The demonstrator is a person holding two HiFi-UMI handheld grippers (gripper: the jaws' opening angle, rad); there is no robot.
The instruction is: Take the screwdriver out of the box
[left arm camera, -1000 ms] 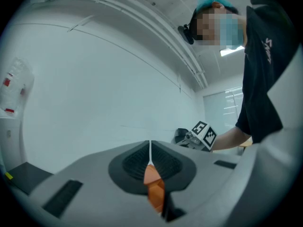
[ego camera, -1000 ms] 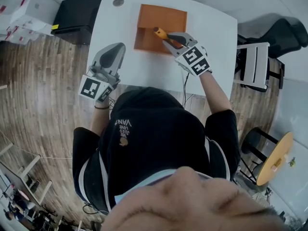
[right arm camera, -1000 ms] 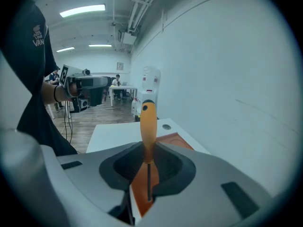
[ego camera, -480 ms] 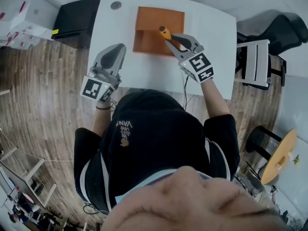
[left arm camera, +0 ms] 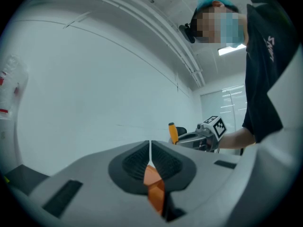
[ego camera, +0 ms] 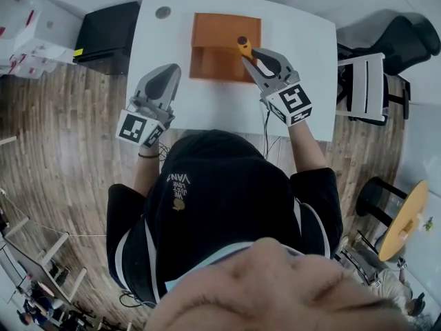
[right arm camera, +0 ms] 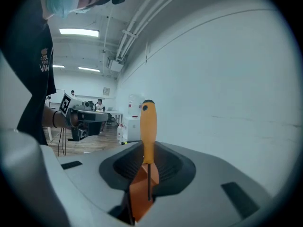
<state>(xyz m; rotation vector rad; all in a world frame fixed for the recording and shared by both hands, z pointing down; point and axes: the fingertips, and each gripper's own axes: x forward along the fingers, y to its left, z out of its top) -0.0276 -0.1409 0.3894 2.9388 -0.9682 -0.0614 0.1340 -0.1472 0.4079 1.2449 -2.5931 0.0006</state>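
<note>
Orange box [ego camera: 212, 38], screwdriver [ego camera: 242, 45] clamped in right gripper [ego camera: 251, 54]

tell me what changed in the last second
The right claw, shut on the screwdriver, lifted it and swung it rightward over the orange box. The left claw stayed shut and still over the table; the box did not move.

Bright, even ceiling-strip light [right arm camera: 79, 32] — soft shadows, strong fisheye bending at edges, dark vignette corners.
</note>
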